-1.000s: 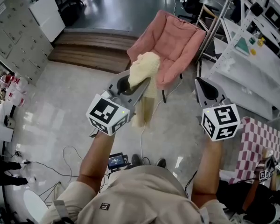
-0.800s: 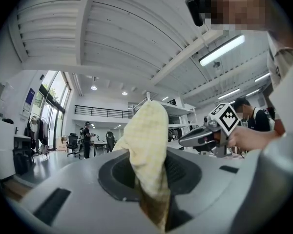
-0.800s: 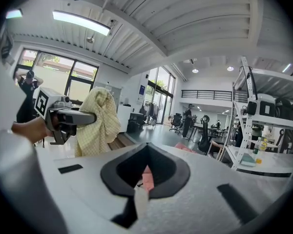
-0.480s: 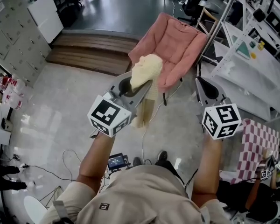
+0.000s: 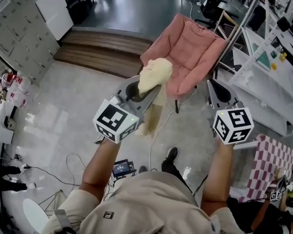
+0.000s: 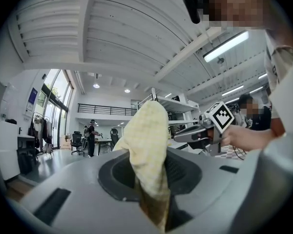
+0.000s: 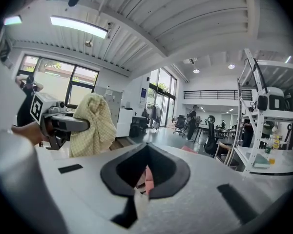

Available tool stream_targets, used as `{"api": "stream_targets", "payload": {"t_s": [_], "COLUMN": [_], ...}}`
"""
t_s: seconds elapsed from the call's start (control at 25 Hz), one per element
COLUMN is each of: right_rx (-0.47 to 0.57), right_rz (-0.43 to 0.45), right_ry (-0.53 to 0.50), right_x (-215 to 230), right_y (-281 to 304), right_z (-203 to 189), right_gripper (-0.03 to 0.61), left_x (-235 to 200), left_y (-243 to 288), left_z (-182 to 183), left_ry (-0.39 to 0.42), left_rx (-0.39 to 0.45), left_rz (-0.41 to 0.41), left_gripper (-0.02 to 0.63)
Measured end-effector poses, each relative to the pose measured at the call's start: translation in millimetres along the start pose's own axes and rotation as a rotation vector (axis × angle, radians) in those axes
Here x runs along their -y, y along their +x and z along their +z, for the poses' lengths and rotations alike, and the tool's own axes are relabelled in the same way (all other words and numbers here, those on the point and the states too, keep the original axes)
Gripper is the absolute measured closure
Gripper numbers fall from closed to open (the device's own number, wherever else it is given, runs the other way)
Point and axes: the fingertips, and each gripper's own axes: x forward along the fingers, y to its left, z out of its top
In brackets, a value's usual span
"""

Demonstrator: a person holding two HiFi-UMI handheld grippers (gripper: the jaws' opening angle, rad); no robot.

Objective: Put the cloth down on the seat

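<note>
Well, the pale yellow checked cloth [image 5: 155,73] is up in the air just in front of the soft pink folding chair [image 5: 193,52], not yet on its seat; the left gripper [image 5: 150,89] has its jaws pinched on the cloth, and a long end hangs down; the right gripper [image 5: 214,86], also in front of the chair, has its jaws close together with nothing in them; a thin white cable [image 5: 152,143] lies on the floor in front of the chair; a white metal shelf rack [image 5: 263,77] stands right beside the chair; a low brown wooden step [image 5: 102,50] runs behind the chair; the pale shiny floor [image 5: 63,111] spreads out around the chair in a big bright room.
</note>
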Motion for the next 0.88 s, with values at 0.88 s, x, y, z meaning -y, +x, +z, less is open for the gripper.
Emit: {"api": "stream_targets", "payload": {"t_s": [0.88], "right_rx": [0.039], "right_rz": [0.169], "right_ry": [0.022], "right_x": [161], "right_y": [126], "right_z": [-17], "right_gripper": [0.584], "left_x": [-49], "left_y": [172], "left_z": [-22], "left_ry": [0.010], "left_rx": [-0.069], "left_rz": [0.168], "left_gripper": [0.515]}}
